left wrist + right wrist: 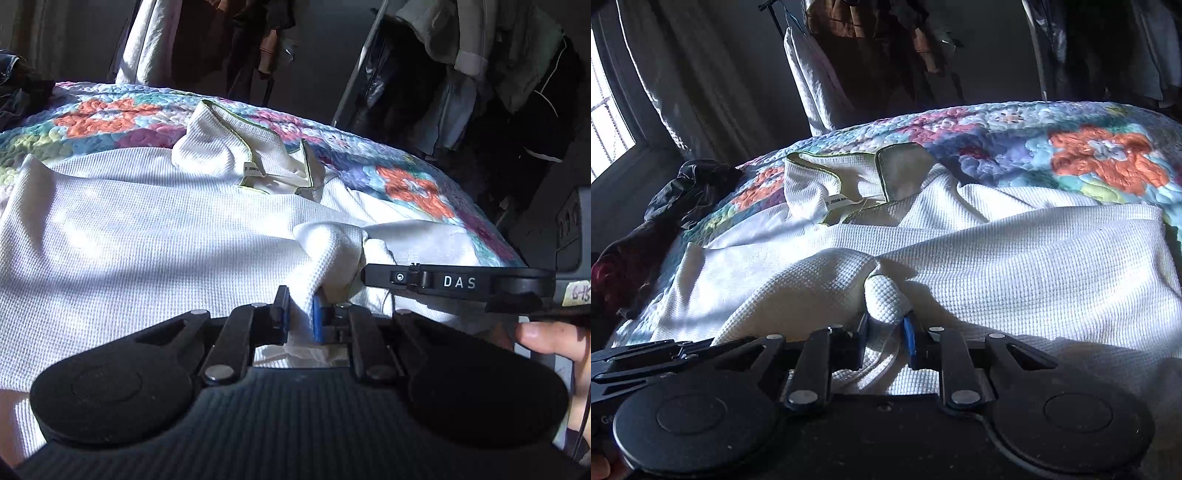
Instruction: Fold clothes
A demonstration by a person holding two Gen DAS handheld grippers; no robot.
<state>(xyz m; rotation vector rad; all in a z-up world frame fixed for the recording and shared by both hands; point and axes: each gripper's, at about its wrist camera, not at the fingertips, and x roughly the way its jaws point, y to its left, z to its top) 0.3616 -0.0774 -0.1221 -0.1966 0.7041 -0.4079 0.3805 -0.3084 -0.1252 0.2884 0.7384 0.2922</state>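
Observation:
A white waffle-knit shirt (147, 229) with a green-edged collar (255, 147) lies spread on a floral quilt (110, 114). My left gripper (300, 314) is shut on a bunched fold of the shirt near its lower edge. The right gripper's body (458, 282) shows just to its right. In the right wrist view the shirt (1034, 266) fills the middle, collar (886, 173) at the far side. My right gripper (886, 332) is shut on a bunched fold of the shirt. The left gripper's body (646, 354) shows at lower left.
A dark heap of clothes (665, 221) lies at the quilt's left edge. Hanging garments (480, 92) and a rack stand behind the bed. A curtain (701, 74) and a window (605, 110) are at the far left. The quilt (1089, 155) is bare at the right.

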